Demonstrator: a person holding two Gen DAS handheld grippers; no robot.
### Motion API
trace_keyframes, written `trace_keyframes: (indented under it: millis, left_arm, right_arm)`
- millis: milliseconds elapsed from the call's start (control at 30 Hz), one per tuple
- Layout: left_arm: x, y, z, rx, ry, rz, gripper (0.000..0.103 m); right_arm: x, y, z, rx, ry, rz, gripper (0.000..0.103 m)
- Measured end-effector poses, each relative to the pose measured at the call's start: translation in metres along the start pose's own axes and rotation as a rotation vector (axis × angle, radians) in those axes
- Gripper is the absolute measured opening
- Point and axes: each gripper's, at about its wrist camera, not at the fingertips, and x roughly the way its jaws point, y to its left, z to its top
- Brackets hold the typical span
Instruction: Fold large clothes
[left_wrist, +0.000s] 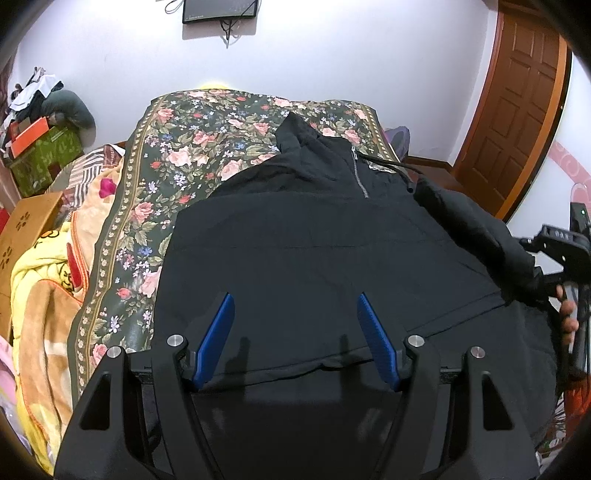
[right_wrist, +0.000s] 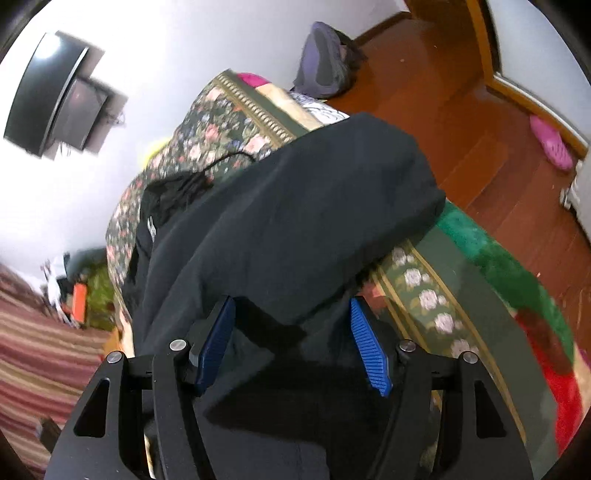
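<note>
Black zip-neck hoodie lies flat on a floral bedspread; left tool and right tool hover released.

You're in a home bedroom: bed w/ floral cover, blankets piled off its left edge, wall TV, wood door, wood floor.

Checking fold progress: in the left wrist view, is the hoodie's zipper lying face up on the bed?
Yes: the black hoodie lies spread on the floral bedspread with its short metal zipper showing below the hood.
</note>
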Motion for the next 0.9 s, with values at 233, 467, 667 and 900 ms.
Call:
trace_keyframes:
  millis: [233,467,667,900]
  left_arm:
    - [-0.001,0.005,-0.001,-0.002,-0.001,0.008,0.068]
    - [-0.013,0.011,0.000,0.007,-0.035,0.020,0.068]
    - [-0.029,0.021,0.001,-0.012,-0.068,0.022,0.068]
    - [-0.047,0.038,-0.003,-0.031,-0.090,0.041,0.068]
  right_arm:
    - [-0.008,0.006,0.012,-0.055,-0.064,-0.072,0.018]
    - [-0.045,0.080,0.006,-0.325,-0.183,-0.044,0.009]
    - [-0.063,0.150,-0.020,-0.534,-0.189,0.082,0.008]
    - [-0.027,0.202,-0.087,-0.751,-0.023,0.166,0.008]
